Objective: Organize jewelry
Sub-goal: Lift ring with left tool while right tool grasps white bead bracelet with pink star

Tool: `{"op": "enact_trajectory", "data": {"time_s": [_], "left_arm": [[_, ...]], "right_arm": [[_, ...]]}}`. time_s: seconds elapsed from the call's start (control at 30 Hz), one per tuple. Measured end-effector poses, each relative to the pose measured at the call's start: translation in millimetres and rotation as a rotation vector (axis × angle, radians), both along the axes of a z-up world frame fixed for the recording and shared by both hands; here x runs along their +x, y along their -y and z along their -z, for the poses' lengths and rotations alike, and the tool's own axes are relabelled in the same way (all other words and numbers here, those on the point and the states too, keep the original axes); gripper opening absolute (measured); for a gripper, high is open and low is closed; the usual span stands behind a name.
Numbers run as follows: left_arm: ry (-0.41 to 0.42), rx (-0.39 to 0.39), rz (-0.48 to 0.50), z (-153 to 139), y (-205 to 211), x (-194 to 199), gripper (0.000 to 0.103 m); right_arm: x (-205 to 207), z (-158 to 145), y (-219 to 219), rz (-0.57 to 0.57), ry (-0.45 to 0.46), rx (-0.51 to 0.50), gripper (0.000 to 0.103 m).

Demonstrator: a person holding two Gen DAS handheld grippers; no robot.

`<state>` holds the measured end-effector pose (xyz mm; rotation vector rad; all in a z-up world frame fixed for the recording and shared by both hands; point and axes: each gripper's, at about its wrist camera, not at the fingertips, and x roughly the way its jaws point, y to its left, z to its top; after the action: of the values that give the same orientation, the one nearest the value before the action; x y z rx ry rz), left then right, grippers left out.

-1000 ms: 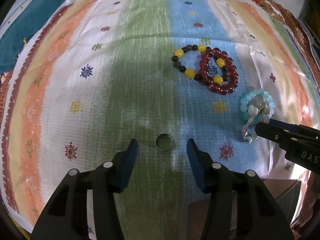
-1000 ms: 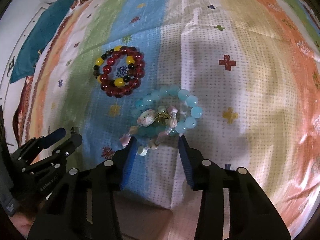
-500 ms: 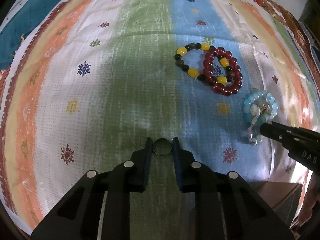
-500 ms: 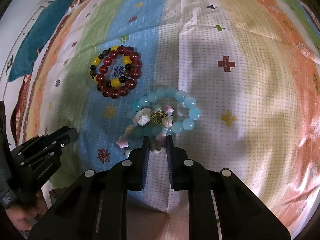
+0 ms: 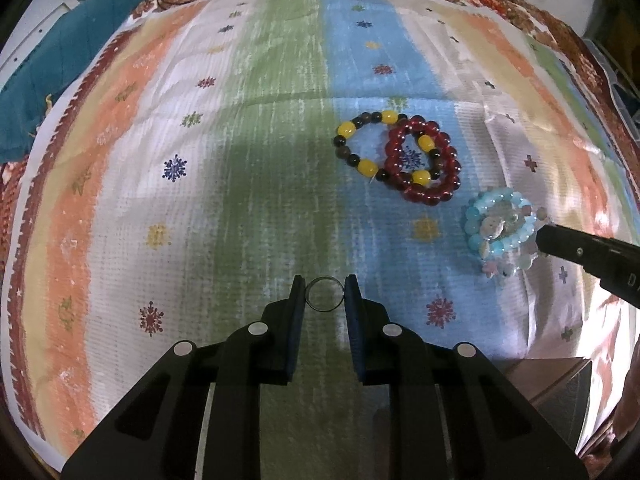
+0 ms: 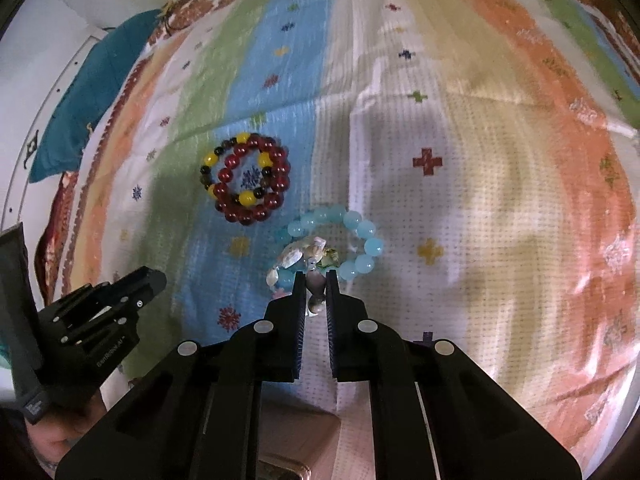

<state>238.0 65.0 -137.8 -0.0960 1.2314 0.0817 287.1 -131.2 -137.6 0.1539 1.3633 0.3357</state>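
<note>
Left tongs (image 5: pixel 325 295) closed on a small ring (image 5: pixel 325 294) lying flat on the striped cloth (image 5: pixel 240 160), while right tongs (image 6: pixel 315 286) pinch the charm strand of the blue bracelet (image 6: pixel 352 240), near the red bracelet (image 6: pixel 256 184) farther ahead-left.

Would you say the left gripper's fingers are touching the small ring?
Touching: in the left wrist view the left gripper has both fingers pressed against opposite sides of the ring, no gap visible.
</note>
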Motion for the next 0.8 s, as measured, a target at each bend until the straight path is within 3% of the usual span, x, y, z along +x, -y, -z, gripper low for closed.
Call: {"op": "enact_trajectory", "data": {"time_s": [0.8], "left_arm": [[0.056, -0.021, -0.017, -25, 1, -17, 0.019]], "right_arm": [[-27, -37, -11, -0.055, 0.111, -0.049, 0.011]]}}
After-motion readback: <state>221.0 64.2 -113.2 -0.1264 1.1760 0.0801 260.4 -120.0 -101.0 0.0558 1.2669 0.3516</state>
